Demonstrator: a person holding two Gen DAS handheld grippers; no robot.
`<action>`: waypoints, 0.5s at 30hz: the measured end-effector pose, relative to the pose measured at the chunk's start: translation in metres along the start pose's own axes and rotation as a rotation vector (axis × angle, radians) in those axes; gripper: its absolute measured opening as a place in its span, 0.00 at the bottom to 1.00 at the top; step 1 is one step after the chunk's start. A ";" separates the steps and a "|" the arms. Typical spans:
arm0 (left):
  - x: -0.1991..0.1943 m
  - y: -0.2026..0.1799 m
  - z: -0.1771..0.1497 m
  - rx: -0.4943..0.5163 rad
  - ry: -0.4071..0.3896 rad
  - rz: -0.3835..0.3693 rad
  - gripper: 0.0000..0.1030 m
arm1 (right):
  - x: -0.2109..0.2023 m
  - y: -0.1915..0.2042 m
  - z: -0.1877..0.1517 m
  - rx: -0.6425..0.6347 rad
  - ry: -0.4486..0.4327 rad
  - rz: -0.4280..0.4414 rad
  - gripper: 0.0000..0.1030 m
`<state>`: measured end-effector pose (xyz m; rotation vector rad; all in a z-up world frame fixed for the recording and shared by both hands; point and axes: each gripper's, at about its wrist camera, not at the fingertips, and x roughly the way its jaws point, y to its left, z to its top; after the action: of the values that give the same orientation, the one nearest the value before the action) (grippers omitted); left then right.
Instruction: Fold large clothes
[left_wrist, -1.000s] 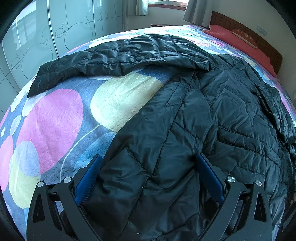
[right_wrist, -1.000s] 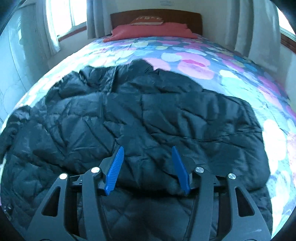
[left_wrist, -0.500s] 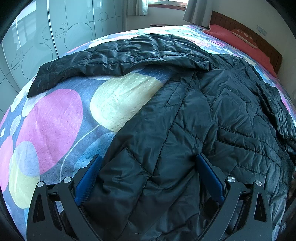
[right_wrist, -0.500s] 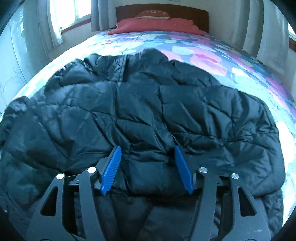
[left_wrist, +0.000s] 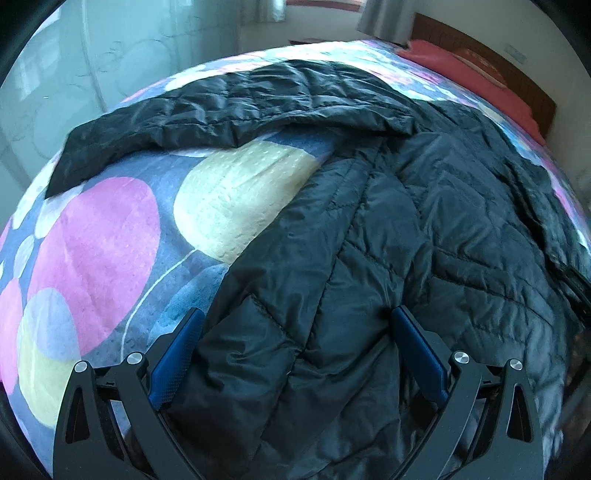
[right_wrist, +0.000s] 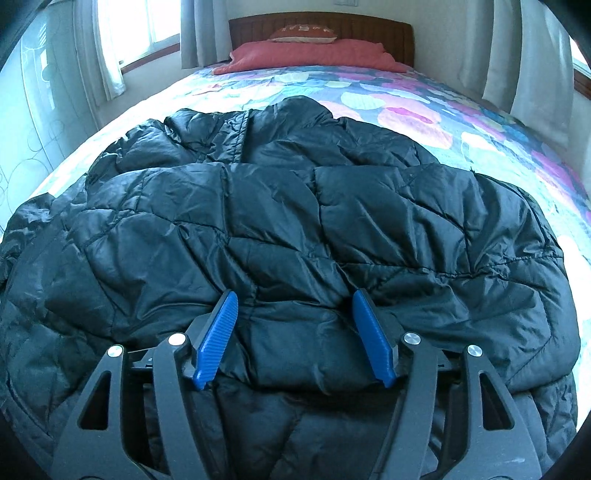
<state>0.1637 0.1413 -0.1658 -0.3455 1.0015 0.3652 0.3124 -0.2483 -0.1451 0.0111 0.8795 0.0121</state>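
Overall, the black quilted jacket (left_wrist: 388, 229) lies spread on the bed (left_wrist: 96, 251) (patterned cover). Left hand-held gripper (left_wrist: 295, 354): jaws wide, hem fabric between them, unpinched. Right hand-held gripper (right_wrist: 295, 332): jaws opening, a folded edge between, pads clear.

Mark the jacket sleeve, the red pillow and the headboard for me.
jacket sleeve (left_wrist: 184, 122), left wrist view, middle of the outstretched sleeve.
red pillow (right_wrist: 314, 55), right wrist view, its front face.
headboard (right_wrist: 369, 27), right wrist view, wooden panel above the pillow.
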 end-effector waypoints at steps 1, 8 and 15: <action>-0.004 0.006 0.001 -0.008 -0.002 -0.037 0.96 | 0.000 0.000 0.000 0.001 -0.001 -0.001 0.63; -0.027 0.096 0.013 -0.242 -0.092 -0.093 0.96 | -0.002 -0.001 -0.001 0.002 -0.007 -0.002 0.65; -0.010 0.188 0.044 -0.466 -0.184 -0.062 0.95 | -0.003 -0.001 -0.001 -0.002 -0.009 -0.014 0.67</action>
<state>0.1071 0.3255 -0.1566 -0.7479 0.7164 0.5638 0.3096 -0.2493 -0.1435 0.0028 0.8706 -0.0001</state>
